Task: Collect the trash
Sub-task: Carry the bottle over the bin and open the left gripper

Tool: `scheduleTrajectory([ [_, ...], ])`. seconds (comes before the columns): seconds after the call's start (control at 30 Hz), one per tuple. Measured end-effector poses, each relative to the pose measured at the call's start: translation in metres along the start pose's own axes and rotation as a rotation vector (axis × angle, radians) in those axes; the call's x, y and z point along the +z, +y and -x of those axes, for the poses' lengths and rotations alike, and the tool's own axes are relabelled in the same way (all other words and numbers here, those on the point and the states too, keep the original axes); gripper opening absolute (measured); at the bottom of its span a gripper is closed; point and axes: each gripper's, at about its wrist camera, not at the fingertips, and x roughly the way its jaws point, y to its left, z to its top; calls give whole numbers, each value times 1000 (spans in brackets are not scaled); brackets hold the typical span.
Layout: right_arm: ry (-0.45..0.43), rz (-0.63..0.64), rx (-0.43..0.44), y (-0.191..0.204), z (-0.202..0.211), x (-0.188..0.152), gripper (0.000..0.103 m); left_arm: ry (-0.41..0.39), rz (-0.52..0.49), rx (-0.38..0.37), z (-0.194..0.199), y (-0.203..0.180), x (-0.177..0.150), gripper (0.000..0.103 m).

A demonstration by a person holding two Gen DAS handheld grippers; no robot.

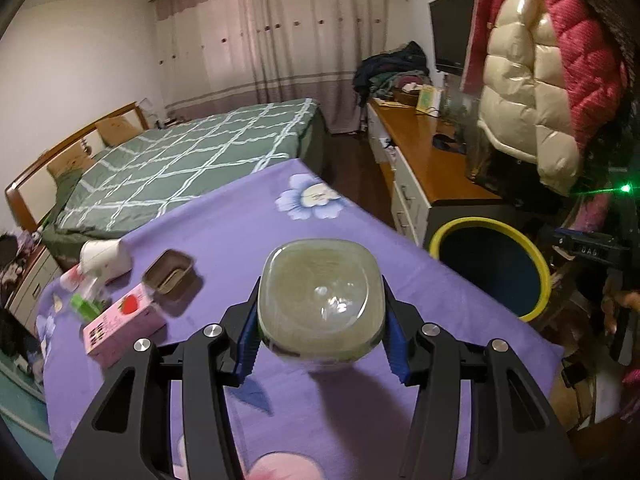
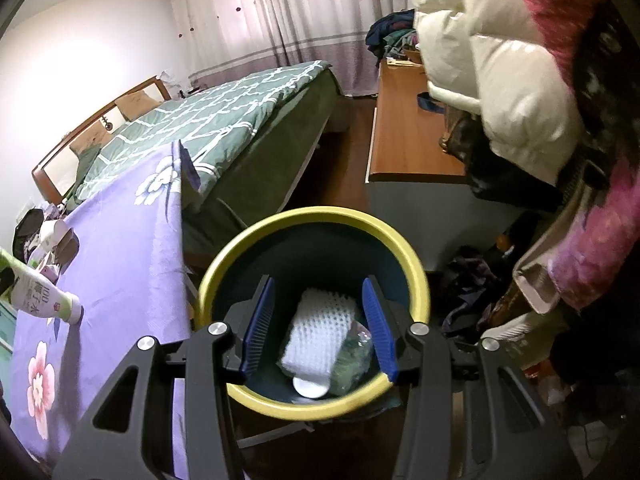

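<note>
I find my left gripper (image 1: 322,328) pinching the plastic bottle (image 1: 320,300) base-first above the purple table (image 1: 224,240), evidently for carrying to the yellow-rimmed bin (image 1: 492,268), while my right gripper (image 2: 316,334) hangs spread and empty over that bin (image 2: 312,240), apparently just unloaded.
</note>
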Motion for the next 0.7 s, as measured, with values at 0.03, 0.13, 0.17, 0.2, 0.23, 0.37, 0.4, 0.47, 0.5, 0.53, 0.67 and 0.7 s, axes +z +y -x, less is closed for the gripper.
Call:
scheduleTrajectory([
  [0.03, -1, -5, -2, -4, 2, -1, 44, -1, -6, -7, 0, -4, 2, 52],
  [0.13, -9, -31, -6, -18, 9, -6, 44, -8, -35, -44, -3, -28, 14, 52],
  [0.17, -14, -43, -6, -24, 13, -8, 44, -10, -42, -52, -3, -35, 17, 52],
  [0.2, -17, -50, -6, -28, 15, -9, 44, -13, -55, -65, -4, -45, 22, 52],
  [0.23, -23, -60, -6, -33, 18, -9, 44, -17, -64, -75, -5, -53, 26, 52],
  [0.37, -42, -85, -7, -47, 27, -11, 44, -37, -103, -129, -7, -89, 43, 52],
  [0.4, -47, -91, -8, -52, 30, -12, 44, -46, -113, -146, -7, -99, 48, 52],
  [0.47, -49, -98, -10, -60, 32, -14, 44, -59, -129, -175, -9, -119, 59, 52],
  [0.5, -49, -103, -14, -64, 33, -15, 44, -62, -136, -186, -10, -127, 63, 52],
  [0.53, -49, -107, -15, -68, 33, -16, 44, -65, -145, -200, -12, -136, 67, 52],
  [0.67, -45, -127, -27, -82, 34, -20, 44, -61, -165, -245, -29, -169, 82, 52],
  [0.7, -43, -134, -30, -87, 34, -22, 44, -57, -169, -249, -34, -176, 85, 52],
])
